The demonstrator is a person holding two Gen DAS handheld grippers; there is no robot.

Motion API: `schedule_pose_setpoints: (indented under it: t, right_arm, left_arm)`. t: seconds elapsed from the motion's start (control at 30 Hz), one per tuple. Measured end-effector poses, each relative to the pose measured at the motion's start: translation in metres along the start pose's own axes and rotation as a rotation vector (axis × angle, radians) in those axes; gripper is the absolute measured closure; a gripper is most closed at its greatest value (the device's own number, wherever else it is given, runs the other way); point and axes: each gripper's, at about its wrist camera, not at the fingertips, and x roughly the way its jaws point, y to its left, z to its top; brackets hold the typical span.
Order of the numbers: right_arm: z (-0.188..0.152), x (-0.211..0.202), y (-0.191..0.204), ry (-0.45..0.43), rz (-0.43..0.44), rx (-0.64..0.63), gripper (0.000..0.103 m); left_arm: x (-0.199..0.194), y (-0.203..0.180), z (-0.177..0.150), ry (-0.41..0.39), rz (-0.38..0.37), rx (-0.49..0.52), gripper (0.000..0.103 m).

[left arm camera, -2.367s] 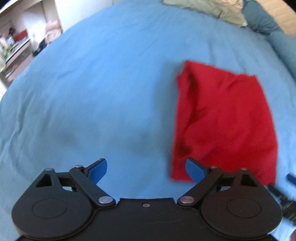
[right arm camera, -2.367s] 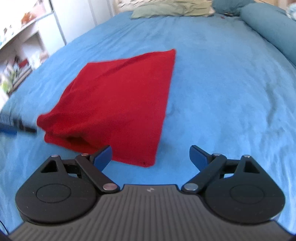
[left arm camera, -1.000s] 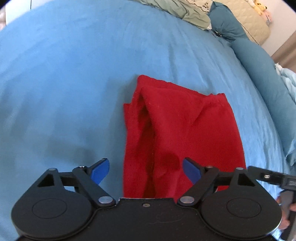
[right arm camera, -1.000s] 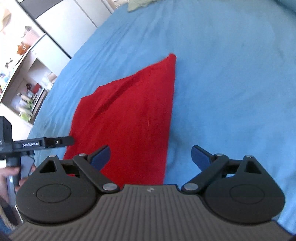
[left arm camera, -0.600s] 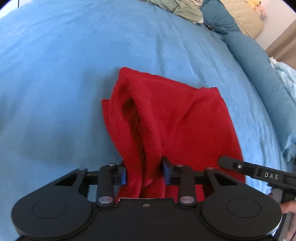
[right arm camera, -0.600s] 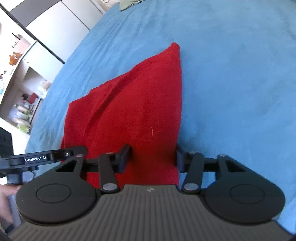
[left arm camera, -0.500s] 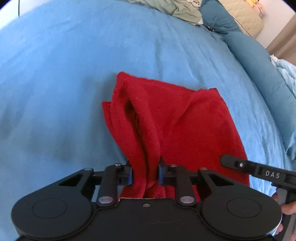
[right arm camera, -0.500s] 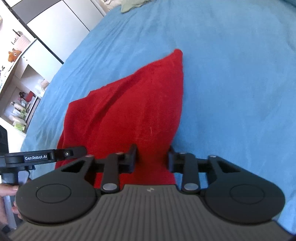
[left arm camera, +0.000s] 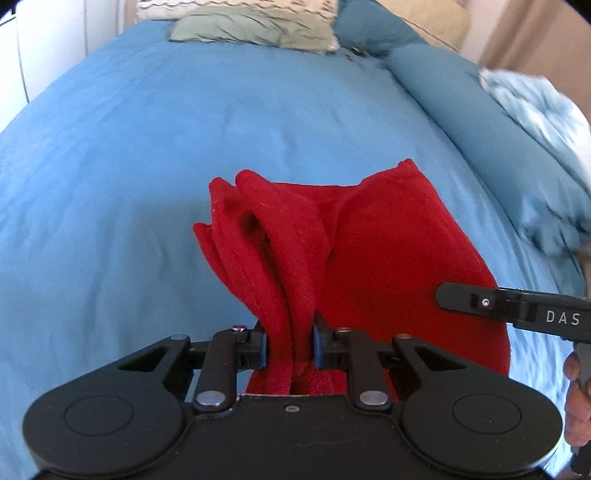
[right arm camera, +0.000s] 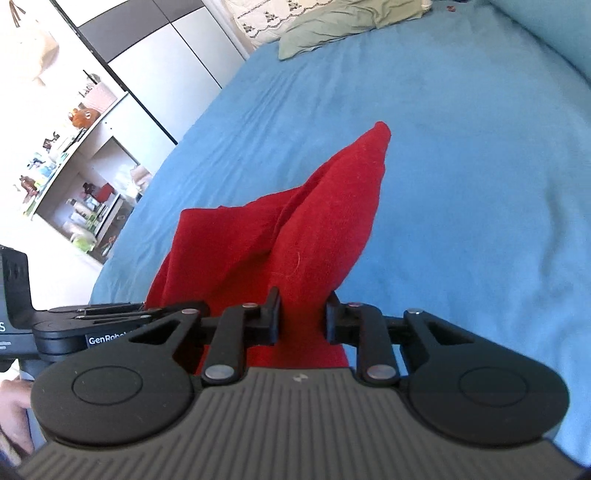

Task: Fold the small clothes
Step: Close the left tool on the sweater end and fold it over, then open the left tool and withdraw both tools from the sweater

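1. Covering the whole bed, a blue bedspread (left arm camera: 155, 155) is seen as the carrying surface; a green pillow (left arm camera: 255, 35) is laid at its far edge, and a long teal bolster (left arm camera: 476, 110) runs along its right edge.
2. White wardrobe doors (right arm camera: 162, 70) and open shelves (right arm camera: 77, 177) crowded with small items, too small to be identified, are shown only in the right wrist view; a pale blue blanket (left arm camera: 543, 140) beyond the bolster is shown only in the left wrist view.
3. A red garment (left arm camera: 388, 258) is held up off the near part of the bedspread, its far end raised in bunched folds.
4. The left gripper (left arm camera: 290, 345) is clamped on the garment's near left edge.
5. The right gripper (right arm camera: 302, 317) is closed on the near right edge.
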Motion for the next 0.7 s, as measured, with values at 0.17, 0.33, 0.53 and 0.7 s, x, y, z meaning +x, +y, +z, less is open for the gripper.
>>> schedule_pose_setpoints:
  t: [0.17, 0.33, 0.53, 0.7]
  right_arm:
    - [-0.052, -0.031, -0.034, 0.048, -0.035, 0.08, 0.065]
    - [-0.099, -0.024, -0.082, 0.076, -0.096, 0.127, 0.064]
    - [-0.115, -0.015, -0.098, 0.053, -0.113, 0.139, 0.053]
    - [-0.103, -0.026, -0.079, 0.058, -0.151, 0.027, 0.014]
  left_arm:
    - [0.016, -0.034, -0.047, 0.064, -0.017, -0.013, 0.079]
    - [0.046, -0.057, -0.086, 0.101, 0.054, 0.047, 0.078]
    - [0.051, -0.068, -0.091, 0.078, 0.098, 0.07, 0.056]
    - [0.035, -0.061, -0.089, 0.052, 0.198, 0.101, 0.015]
